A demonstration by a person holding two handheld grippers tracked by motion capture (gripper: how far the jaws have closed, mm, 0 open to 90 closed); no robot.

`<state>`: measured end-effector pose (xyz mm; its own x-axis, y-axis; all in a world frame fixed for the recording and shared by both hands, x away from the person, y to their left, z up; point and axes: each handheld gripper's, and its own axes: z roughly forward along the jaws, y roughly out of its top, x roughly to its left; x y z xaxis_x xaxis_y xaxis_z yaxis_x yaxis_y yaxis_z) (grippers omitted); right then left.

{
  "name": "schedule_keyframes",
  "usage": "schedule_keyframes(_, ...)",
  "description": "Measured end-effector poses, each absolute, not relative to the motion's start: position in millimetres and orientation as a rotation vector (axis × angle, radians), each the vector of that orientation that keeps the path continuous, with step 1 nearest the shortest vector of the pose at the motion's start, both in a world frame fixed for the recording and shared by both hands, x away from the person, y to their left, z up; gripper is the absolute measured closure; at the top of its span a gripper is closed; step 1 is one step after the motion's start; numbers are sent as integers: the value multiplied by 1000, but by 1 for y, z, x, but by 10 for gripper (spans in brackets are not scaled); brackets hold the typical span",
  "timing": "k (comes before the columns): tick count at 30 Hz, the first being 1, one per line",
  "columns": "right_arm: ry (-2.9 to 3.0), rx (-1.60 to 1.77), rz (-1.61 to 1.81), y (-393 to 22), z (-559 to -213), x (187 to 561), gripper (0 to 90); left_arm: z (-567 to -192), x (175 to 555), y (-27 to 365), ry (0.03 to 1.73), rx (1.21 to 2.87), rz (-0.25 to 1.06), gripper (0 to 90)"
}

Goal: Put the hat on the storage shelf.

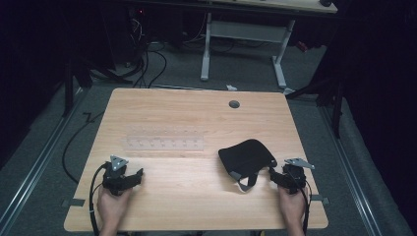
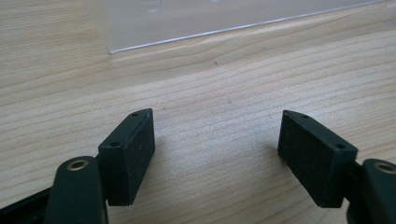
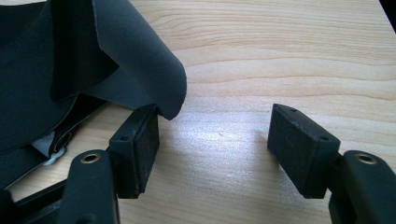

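A black fabric piece with a strap (image 1: 247, 158) lies on the right half of the wooden table (image 1: 196, 123). My right gripper (image 1: 278, 176) rests just right of it, open, with nothing between the jaws. In the right gripper view a curled edge of the black fabric (image 3: 140, 60) hangs just above the left pad (image 3: 144, 144), and the right gripper (image 3: 215, 149) stands over bare wood. My left gripper (image 1: 139, 174) sits at the near left, open and empty. In the left gripper view the left gripper (image 2: 217, 144) faces a clear plastic strip (image 2: 196, 18).
A clear plastic rack or strip (image 1: 163, 143) lies across the table's middle. A round cable hole (image 1: 234, 104) sits near the far edge. Beyond the table are cables on the floor (image 1: 147, 64) and a white desk frame (image 1: 243, 34).
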<state>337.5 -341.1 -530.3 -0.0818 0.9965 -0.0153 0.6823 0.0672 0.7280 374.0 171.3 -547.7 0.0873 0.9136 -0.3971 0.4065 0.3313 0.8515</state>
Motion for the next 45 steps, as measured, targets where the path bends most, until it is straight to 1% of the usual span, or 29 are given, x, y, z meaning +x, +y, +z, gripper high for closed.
schedule_keyframes(13, 1821, 1667, 770, -341, -530, 338, 338, -548, 374, 171, 1511, 1258, 586, 277)
schedule_keyframes(21, 1822, 1665, 776, -341, -530, 337, 360, -548, 374, 171, 1511, 1259, 586, 277)
schedule_keyframes(25, 1828, 1657, 775, -341, -530, 337, 343, -548, 374, 171, 1511, 1259, 586, 277)
schedule_keyframes(35, 1825, 1672, 764, -340, -530, 334, 336, -548, 374, 171, 1512, 1258, 585, 277)
schedule_keyframes(42, 1791, 1732, 902, -348, -528, 326, 344, -548, 374, 171, 1512, 1258, 584, 275)
schedule_keyframes(45, 1767, 1733, 944, -350, -525, 316, 346, -548, 374, 171, 1511, 1258, 586, 275)
